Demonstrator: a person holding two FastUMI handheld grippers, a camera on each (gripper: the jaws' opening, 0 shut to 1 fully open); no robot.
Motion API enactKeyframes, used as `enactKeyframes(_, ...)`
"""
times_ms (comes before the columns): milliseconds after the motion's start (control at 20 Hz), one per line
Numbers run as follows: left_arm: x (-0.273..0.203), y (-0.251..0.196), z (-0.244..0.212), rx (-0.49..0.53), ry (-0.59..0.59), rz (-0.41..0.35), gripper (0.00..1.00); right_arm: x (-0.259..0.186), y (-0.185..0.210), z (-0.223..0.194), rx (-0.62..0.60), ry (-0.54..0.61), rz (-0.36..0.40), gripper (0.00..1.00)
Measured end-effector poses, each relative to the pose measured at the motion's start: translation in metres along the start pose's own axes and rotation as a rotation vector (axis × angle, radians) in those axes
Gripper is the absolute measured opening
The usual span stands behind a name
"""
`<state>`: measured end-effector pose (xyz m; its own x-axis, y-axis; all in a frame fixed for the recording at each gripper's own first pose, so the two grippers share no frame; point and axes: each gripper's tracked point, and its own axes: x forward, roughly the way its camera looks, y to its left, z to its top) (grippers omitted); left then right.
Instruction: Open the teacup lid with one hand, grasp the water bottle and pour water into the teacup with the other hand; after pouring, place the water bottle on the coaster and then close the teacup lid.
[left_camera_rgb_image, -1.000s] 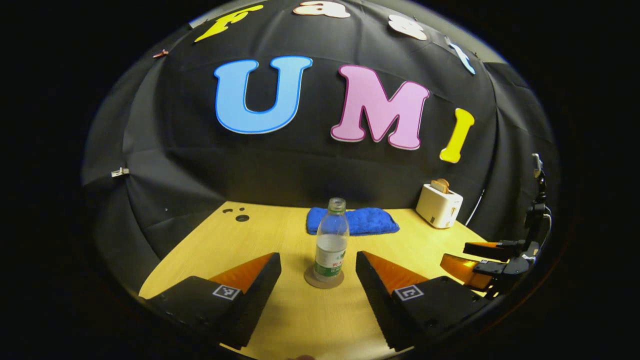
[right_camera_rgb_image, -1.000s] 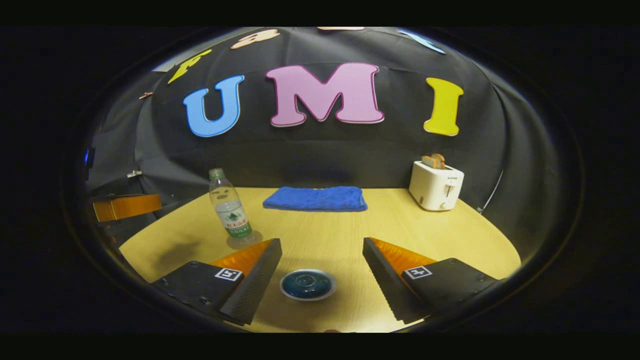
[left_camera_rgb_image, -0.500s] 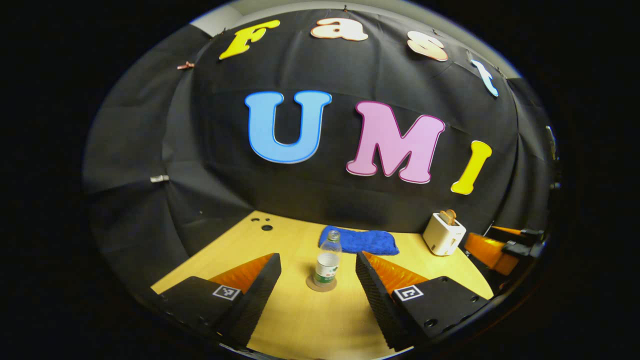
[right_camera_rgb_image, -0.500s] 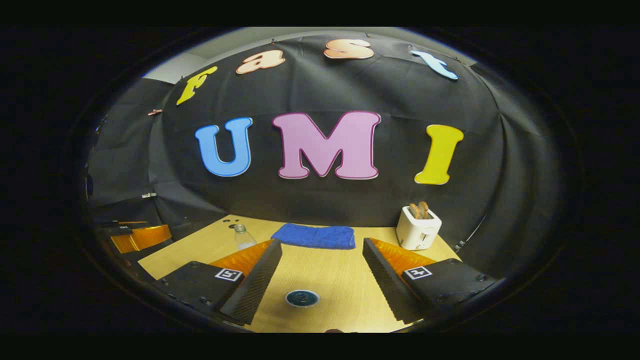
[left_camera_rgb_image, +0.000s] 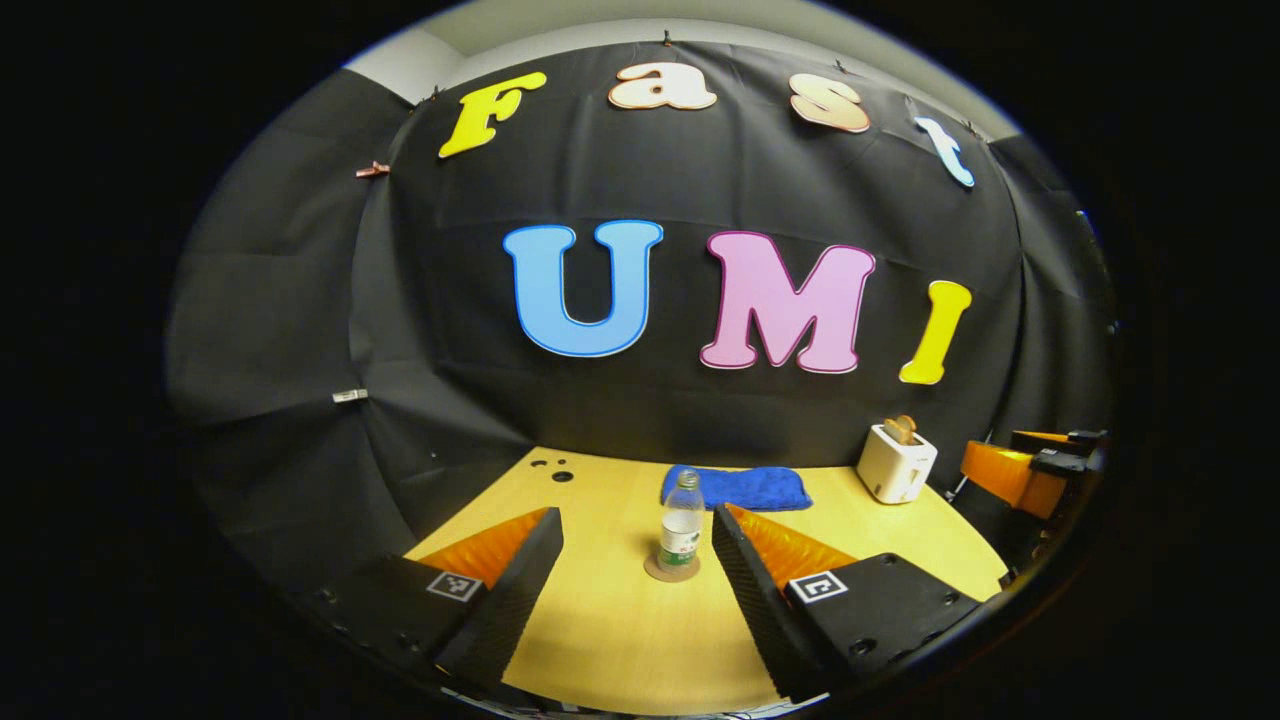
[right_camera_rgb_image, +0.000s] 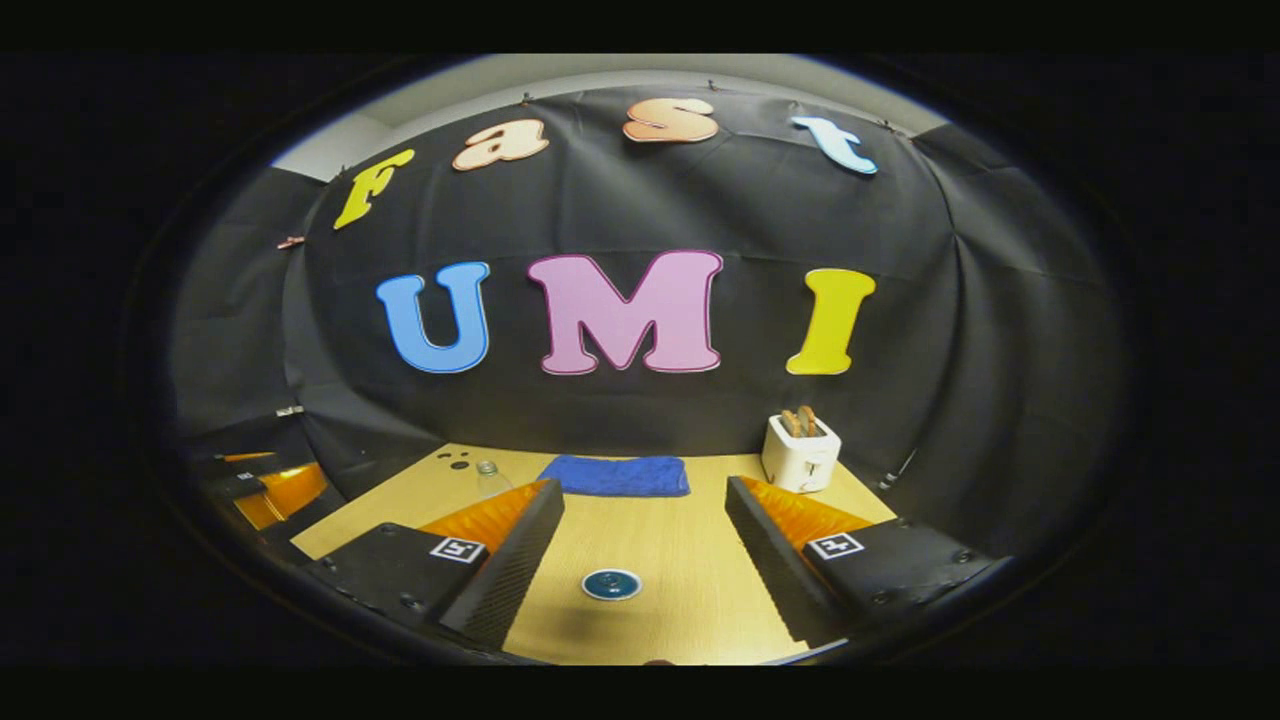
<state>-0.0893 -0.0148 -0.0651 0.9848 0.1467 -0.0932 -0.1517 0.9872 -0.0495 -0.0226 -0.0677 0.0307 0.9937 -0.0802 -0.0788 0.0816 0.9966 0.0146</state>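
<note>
Though uncapped, water bottle (left_camera_rgb_image: 681, 524) upright on coaster (left_camera_rgb_image: 671, 569)

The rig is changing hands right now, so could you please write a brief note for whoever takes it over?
Left gripper: open, holding nothing, above the table, facing the water bottle.
Right gripper: open, holding nothing, high over the teacup.
Bottle stands upright on the coaster; the teacup's lid looks in place.
Done: bottle on coaster, lid apparently on.
Left: apparently nothing; whether water was poured cannot be told.
</note>
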Motion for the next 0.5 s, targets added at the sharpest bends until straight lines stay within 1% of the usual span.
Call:
enactKeyframes(100, -0.002, 0.009, 0.002, 0.004, -0.01, -0.005, 0.96, -0.002, 0.005, 0.002, -0.008, -0.008, 0.002, 1.0)
enactKeyframes(150, -0.003, 0.013, 0.002, 0.007, -0.016, -0.005, 0.92, -0.004, 0.01, 0.003, -0.009, -0.01, 0.008, 1.0)
enactKeyframes(200, -0.004, 0.019, 0.001, 0.009, -0.019, -0.001, 0.96, -0.007, 0.012, 0.004, -0.013, -0.013, 0.007, 1.0)
enactKeyframes(300, -0.006, 0.03, 0.004, 0.017, -0.033, -0.001, 0.96, -0.011, 0.014, 0.008, -0.019, -0.023, 0.0, 1.0)
enactKeyframes(400, -0.006, 0.043, 0.008, 0.045, -0.054, -0.008, 0.96, -0.015, 0.018, 0.007, -0.015, -0.021, -0.005, 1.0)
enactKeyframes(450, -0.006, 0.048, 0.013, 0.069, -0.074, -0.016, 0.92, -0.017, 0.02, 0.007, -0.017, -0.019, -0.01, 1.0)
enactKeyframes(500, -0.004, 0.054, 0.019, 0.093, -0.095, -0.023, 0.95, -0.019, 0.02, 0.007, -0.023, -0.019, -0.016, 1.0)
